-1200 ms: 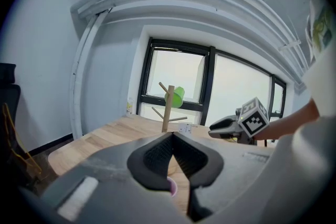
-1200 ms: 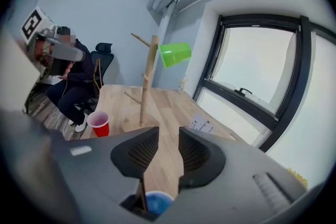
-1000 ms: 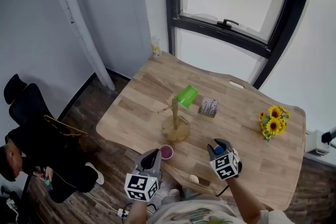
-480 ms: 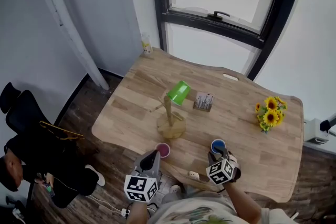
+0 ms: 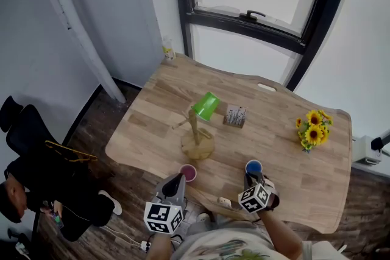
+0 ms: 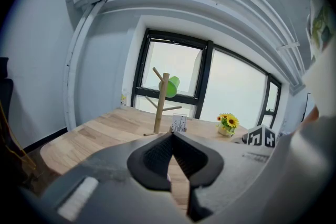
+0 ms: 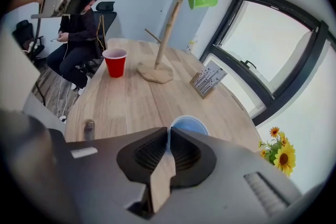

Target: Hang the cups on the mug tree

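A wooden mug tree (image 5: 195,131) stands mid-table with a green cup (image 5: 205,105) hung on its upper peg. A blue cup (image 5: 253,167) stands upright near the table's front edge. My right gripper (image 5: 253,181) is right behind it. In the right gripper view its jaws are closing, and the pads pinch the near rim of the blue cup (image 7: 189,124). A red cup (image 5: 188,172) stands upright at the front left of the tree. My left gripper (image 5: 175,182) hovers just behind it, shut and holding nothing (image 6: 172,135).
A small card holder (image 5: 234,115) stands right of the tree. A pot of sunflowers (image 5: 313,131) sits at the right edge. A small object (image 5: 225,203) lies at the front edge between my grippers. A seated person (image 5: 24,192) is on the floor side, left.
The blue cup, hidden under my right gripper a second ago, now shows just beyond it. The right gripper sits lower, at the cup's near rim. The left gripper has barely moved.
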Demonstrator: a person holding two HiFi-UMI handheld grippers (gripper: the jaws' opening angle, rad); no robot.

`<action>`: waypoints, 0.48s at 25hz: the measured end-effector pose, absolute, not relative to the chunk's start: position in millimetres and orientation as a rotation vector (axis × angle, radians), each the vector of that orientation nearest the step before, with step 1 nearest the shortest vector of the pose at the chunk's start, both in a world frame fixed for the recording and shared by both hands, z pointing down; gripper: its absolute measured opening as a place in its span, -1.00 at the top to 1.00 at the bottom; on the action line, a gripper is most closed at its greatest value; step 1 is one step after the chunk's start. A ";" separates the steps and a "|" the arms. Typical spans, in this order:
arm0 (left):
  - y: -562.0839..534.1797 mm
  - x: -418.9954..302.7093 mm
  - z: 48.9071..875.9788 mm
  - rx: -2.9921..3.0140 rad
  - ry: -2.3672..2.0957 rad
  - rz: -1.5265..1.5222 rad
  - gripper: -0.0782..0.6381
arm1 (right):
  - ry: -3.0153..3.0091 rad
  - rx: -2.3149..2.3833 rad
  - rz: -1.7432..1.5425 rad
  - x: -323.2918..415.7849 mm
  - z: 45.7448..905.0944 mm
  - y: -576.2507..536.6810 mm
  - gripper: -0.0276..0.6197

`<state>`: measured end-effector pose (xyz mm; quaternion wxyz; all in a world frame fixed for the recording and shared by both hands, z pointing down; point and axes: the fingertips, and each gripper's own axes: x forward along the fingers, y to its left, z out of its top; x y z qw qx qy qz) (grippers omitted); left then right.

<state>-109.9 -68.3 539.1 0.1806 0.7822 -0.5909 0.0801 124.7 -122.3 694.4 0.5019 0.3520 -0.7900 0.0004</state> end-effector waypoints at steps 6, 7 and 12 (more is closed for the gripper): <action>-67.8 -112.9 538.8 2.203 -1.679 0.222 0.77 | -1.949 0.847 -0.030 117.1 684.4 -123.9 0.85; -67.3 -113.6 538.8 2.201 -1.681 0.222 0.77 | -1.963 0.845 -0.034 114.4 681.1 -124.2 0.85; -65.1 -115.4 538.7 2.190 -1.692 0.221 0.77 | -2.031 0.840 -0.047 101.5 660.6 -129.9 0.85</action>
